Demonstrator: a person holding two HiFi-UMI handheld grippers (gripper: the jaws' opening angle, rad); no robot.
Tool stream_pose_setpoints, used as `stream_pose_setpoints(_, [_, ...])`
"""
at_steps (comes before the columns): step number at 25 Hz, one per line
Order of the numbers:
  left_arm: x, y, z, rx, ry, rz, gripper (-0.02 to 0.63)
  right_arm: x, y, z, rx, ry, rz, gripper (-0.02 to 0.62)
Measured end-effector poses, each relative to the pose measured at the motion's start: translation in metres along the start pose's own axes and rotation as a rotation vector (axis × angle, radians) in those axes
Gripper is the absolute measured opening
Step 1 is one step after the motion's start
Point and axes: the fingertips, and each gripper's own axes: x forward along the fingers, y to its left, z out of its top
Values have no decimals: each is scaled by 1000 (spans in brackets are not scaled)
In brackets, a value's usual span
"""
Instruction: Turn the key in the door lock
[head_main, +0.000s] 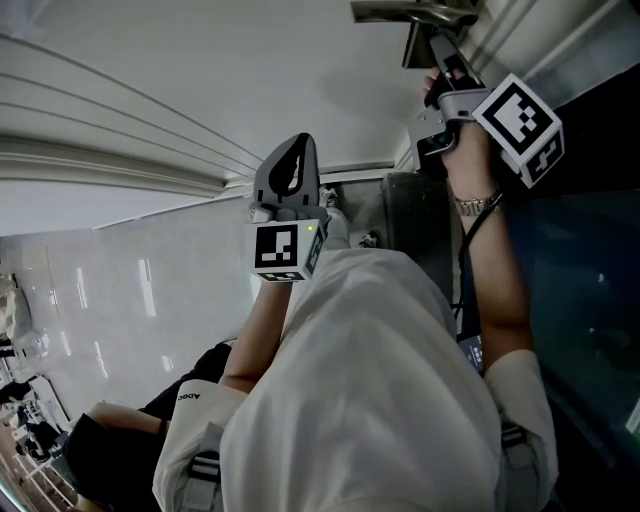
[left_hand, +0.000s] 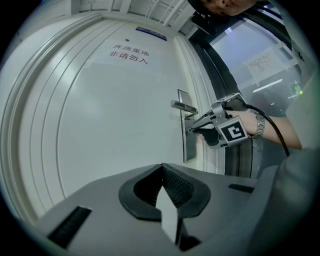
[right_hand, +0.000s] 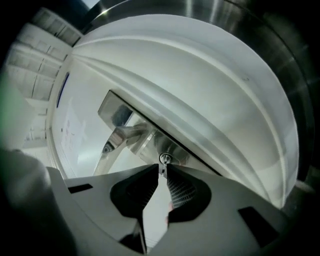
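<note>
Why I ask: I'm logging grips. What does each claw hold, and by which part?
The right claw pinches the key by its protruding head, at the door lock. The left claw is shut on nothing.

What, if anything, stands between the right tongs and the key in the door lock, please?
Nothing visible does. The right tongs are closed on the key, which sits in the lock cylinder beneath the lever handle. The left tongs, shut and empty, are held back from the door.
</note>
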Motion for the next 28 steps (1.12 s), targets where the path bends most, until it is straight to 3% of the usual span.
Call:
stream_pose_setpoints(3, [2, -1, 2, -4, -4, -6, 6, -4, 7, 0, -313, 12, -35, 96])
stream_pose_setpoints(7, [2, -12, -7, -9, 7, -15, 6, -17, 2, -1, -838, 7, -156, 116])
stream_pose_setpoints(12, [2, -16, -5, -6, -10, -26, 6, -20, -3, -8, -1220, 33, -241, 135])
stream_pose_setpoints(18, [0, -11, -7, -6, -4, -17, 6, -18, -6, -9, -1782, 37, -357, 140])
stream_pose_setpoints(21, [0, -12, -8, -5, 0, -21, 6, -16, -5, -9, -1921, 40, -363, 140])
stream_pose_setpoints(28, [1, -14, -6, 1, -3, -26, 6, -6, -2, -16, -2089, 68, -356, 140])
